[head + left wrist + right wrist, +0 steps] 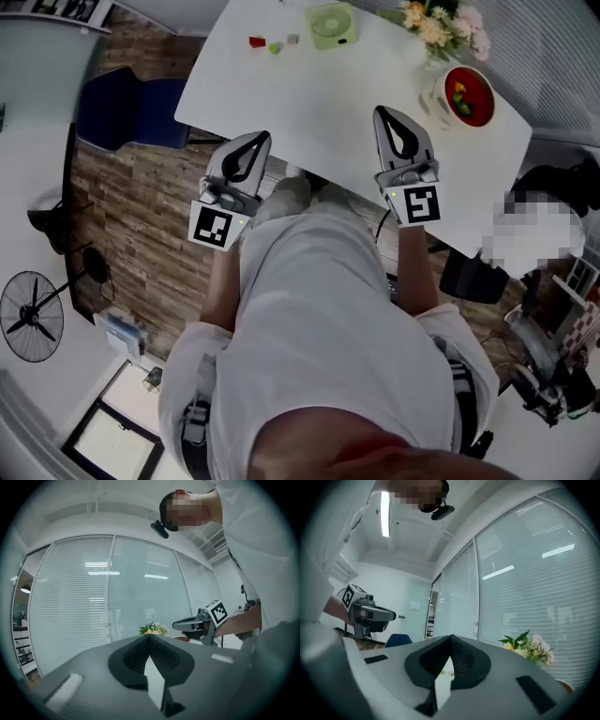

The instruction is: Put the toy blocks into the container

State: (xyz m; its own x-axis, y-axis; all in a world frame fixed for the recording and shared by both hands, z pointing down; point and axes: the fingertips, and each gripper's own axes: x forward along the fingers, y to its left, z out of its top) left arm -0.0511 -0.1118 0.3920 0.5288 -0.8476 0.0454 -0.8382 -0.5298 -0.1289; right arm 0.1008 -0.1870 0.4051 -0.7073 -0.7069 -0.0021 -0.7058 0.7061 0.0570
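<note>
I hold both arms out in front of me at mid-frame of the head view, pointing level over the near edge of the white table (319, 112). My left gripper (261, 141) has its jaws pressed together on nothing, and so does my right gripper (382, 114). Three toy blocks (274, 44), red, green and grey, lie at top centre. The red container (480, 111) sits at upper right with a few blocks inside.

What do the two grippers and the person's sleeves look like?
The left gripper and right gripper are alike: grey shells, dark ribbed fingers, and a white cube with black square markers. The person wears a white short-sleeved shirt.
</note>
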